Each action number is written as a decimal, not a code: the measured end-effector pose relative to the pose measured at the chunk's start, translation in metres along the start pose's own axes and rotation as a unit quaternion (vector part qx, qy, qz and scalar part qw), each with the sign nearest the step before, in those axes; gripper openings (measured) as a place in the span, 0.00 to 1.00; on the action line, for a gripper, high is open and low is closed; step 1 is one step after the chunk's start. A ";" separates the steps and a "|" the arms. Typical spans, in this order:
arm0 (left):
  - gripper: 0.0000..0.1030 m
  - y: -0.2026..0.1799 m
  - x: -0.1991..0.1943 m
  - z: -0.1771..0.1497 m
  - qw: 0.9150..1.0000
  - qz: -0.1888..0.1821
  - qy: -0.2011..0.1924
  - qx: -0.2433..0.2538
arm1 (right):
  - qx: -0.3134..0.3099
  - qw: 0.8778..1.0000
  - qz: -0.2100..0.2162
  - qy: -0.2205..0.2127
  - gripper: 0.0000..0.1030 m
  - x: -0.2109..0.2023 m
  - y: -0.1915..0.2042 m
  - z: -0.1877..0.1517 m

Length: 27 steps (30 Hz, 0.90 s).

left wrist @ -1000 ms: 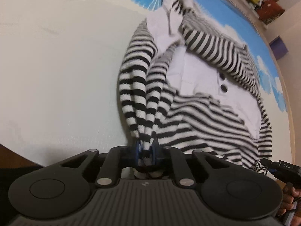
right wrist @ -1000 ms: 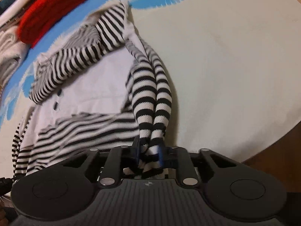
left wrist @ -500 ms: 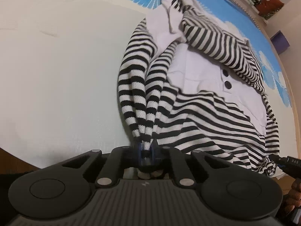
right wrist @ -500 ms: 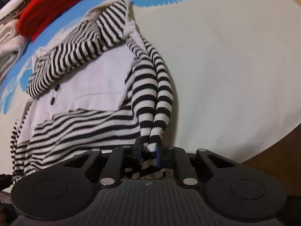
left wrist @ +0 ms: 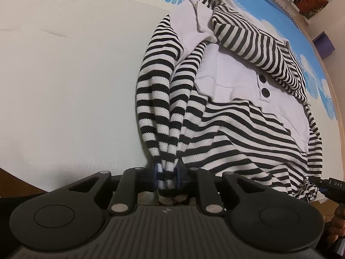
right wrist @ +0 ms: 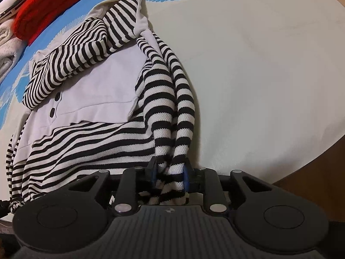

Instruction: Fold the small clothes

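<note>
Here the fold is only starting: the striped top lies spread on the pale, blue-patterned cover, its white button placket facing up and one sleeve already laid across the chest. The left gripper has its jaws closed on a bunched striped corner of the garment at the near edge — the cloth rises from the bed in taut ropes into the jaws. The right gripper grips the other near corner the same way, jaws clamped on a gathered wad of striped knit, its fabric likewise lifted off the cover. So both near corners appear to be held and raised, which reads as the step of carrying the near end over toward the collar. The next move likely calls for both hands travelling forward together at even height, so the folded edge lands square — uneven pull would skew it. A red knit item lies beyond, well apart.
</note>
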<state>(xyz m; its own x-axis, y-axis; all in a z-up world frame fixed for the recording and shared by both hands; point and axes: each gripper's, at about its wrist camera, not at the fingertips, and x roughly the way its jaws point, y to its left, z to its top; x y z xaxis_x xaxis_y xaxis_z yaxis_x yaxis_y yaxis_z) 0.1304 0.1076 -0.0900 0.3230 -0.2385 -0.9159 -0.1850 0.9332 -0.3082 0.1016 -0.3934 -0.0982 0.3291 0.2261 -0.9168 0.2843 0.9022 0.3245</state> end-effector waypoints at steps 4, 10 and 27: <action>0.20 0.001 0.001 0.000 1.000 0.004 0.001 -0.003 | -0.001 1.000 0.000 -0.001 0.23 0.000 -0.001 0.000; 0.20 0.001 0.002 0.000 1.000 0.006 0.001 -0.002 | -0.002 1.000 0.000 0.000 0.23 0.000 0.000 0.000; 0.16 -0.002 0.001 -0.003 1.000 0.007 -0.007 0.018 | -0.026 0.999 -0.005 -0.025 0.14 -0.007 0.004 -0.004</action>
<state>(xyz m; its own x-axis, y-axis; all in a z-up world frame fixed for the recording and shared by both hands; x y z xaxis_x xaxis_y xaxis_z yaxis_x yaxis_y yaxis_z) 0.1285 0.1050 -0.0910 0.3335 -0.2208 -0.9165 -0.1565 0.9457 -0.2848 0.0972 -0.3898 -0.0911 0.3708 0.2004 -0.9068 0.2402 0.9225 0.3021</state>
